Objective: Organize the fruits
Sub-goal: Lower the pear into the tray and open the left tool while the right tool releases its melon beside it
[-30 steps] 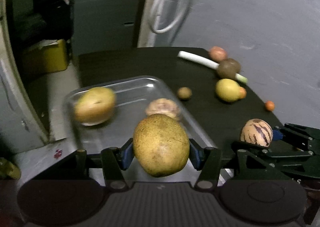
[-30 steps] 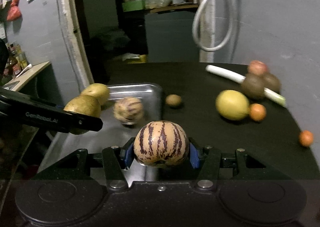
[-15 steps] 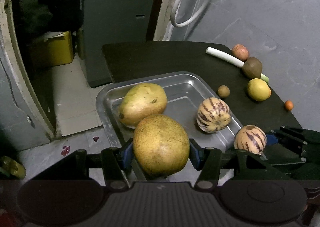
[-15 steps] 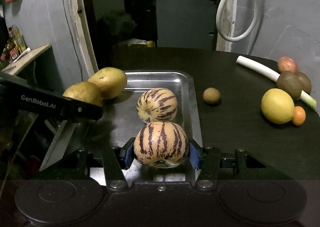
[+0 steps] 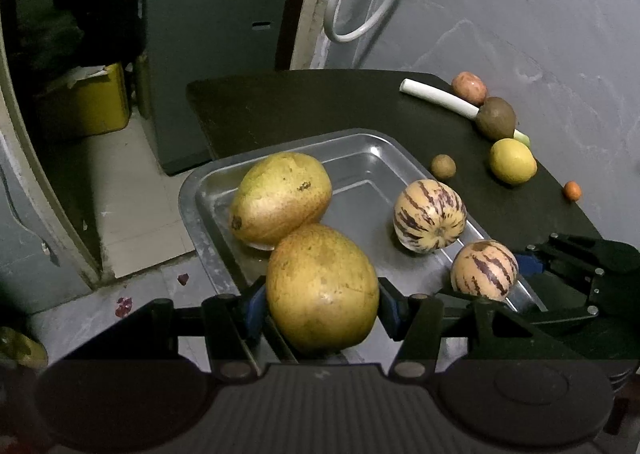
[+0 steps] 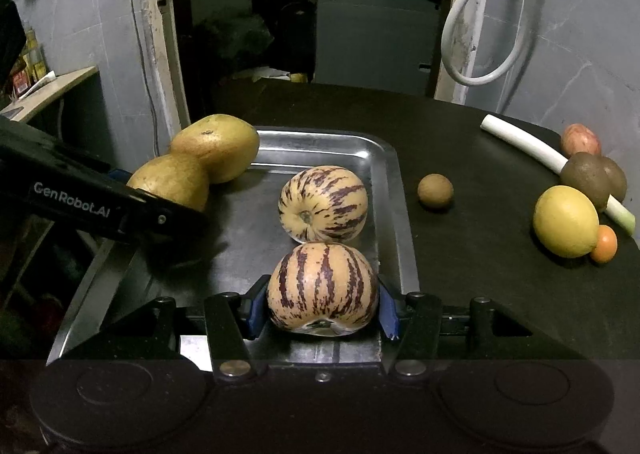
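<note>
Left gripper (image 5: 322,306) grips mango (image 5: 322,288); tray (image 6: 386,190): two mangoes, two striped melons (image 6: 323,203)

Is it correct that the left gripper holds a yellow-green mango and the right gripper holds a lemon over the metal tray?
Not quite. The right gripper holds a striped melon, not a lemon; the right wrist view shows it. The lemon lies on the table. The left gripper does hold a mango over the tray.

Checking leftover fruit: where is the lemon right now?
The lemon lies on the black table, right of the metal tray in the right wrist view, touching a small orange fruit, just in front of a kiwi.
</note>
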The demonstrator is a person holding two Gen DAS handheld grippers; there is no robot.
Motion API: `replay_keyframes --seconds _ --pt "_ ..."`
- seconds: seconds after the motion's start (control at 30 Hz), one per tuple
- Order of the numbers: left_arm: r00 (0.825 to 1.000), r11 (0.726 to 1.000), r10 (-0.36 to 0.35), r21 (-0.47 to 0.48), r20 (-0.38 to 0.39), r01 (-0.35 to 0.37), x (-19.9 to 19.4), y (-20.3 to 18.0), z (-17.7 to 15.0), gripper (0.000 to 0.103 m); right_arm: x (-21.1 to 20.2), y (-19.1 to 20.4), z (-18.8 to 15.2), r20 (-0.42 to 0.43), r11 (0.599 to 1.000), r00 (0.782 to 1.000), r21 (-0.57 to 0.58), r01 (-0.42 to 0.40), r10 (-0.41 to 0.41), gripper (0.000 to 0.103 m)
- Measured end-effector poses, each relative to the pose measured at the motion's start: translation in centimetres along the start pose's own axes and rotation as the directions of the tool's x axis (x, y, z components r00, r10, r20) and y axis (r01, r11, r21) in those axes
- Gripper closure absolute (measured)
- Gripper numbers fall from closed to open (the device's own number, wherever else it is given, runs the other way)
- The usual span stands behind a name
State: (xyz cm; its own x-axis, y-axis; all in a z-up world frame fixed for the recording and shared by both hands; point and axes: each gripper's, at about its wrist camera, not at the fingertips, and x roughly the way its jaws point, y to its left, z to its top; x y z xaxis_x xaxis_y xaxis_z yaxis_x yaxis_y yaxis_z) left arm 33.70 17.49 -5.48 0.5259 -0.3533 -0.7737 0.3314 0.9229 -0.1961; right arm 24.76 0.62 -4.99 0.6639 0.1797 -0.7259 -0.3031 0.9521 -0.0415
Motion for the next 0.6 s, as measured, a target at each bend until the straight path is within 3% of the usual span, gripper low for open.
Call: replay_keyframes --seconds 0.2,0.4,0.6 --pt "1.000 1.000 -0.011 -0.007 -0.007 0.011 0.1 0.2 0.3 0.042 -0.3 0.2 -0.2 0.000 1.000 1.000 -0.012 0.005 -0.005 0.047" --pt "1.000 1.000 -0.015 -0.020 0.003 0.015 -0.6 0.4 0.5 0.035 -0.9 0.3 -0.3 0.014 1.000 1.000 -0.020 0.012 -0.012 0.037" --pt "1.000 1.000 -0.009 -0.028 0.020 0.010 -2.1 0.4 0.4 0.019 -2.5 0.0 -0.7 0.040 1.000 0.999 -0.008 0.025 -0.025 0.027"
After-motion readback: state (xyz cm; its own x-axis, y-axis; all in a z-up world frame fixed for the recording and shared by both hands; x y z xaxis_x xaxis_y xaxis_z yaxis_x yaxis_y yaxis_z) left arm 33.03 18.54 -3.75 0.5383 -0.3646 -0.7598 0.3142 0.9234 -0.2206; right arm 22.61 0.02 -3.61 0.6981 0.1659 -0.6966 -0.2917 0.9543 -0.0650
